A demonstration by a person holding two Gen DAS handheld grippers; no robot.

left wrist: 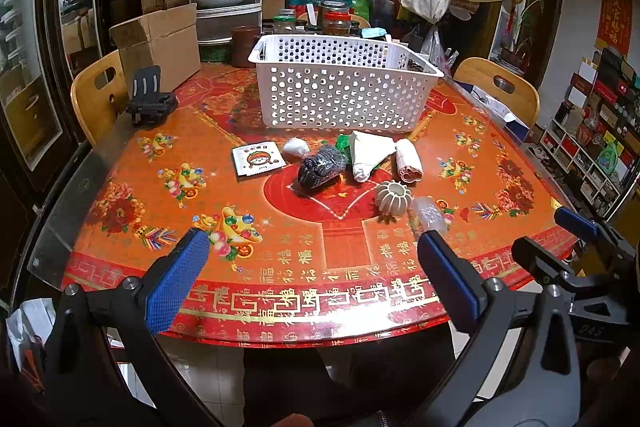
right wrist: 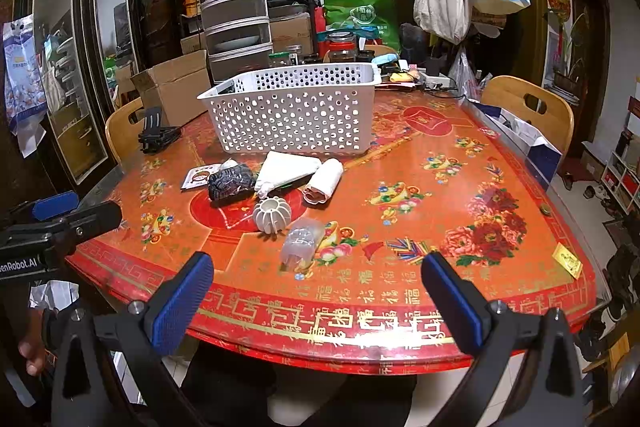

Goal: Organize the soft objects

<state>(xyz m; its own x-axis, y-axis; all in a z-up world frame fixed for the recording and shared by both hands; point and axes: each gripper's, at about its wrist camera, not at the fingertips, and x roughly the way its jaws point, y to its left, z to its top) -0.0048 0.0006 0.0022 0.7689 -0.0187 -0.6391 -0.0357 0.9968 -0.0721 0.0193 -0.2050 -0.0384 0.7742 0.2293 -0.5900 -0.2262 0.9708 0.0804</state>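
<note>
1. Presently, I hold both grippers at the near edge of the table (right wrist: 500, 187), short of every item. The left gripper (left wrist: 314, 267) has its jaws spread wide and empty; the right gripper (right wrist: 318, 291) is likewise released and carries nothing.
2. Nearest to me, well in front of the basket (left wrist: 340, 87), lies a clear plastic bottle (right wrist: 302, 241) on its side. Just behind it stands a white ribbed ball (right wrist: 272, 215).
3. Between the ball and the basket sits the row of soft goods: a dark knitted bundle (left wrist: 322, 167), a white folded cloth (left wrist: 368, 153), a white rolled cloth (left wrist: 409, 161), and a small white wad (left wrist: 296, 148). A printed card packet (left wrist: 258, 158) lies at the left end of the row.
4. The basket stands behind the row. Little of its inside is in view.
5. My judgement: no sorting has begun; all soft items remain on the table.
6. Hazards:
   - The bottle and ball lie in my approach line to the basket. A low reach may knock either one; the bottle would likely roll.
   - The bundle and folded cloth touch. A wide grip may drag both.
   - The folded cloth may unfold when lifted and snag the basket rim.
   - The basket looks light; a push could slide it.
</note>
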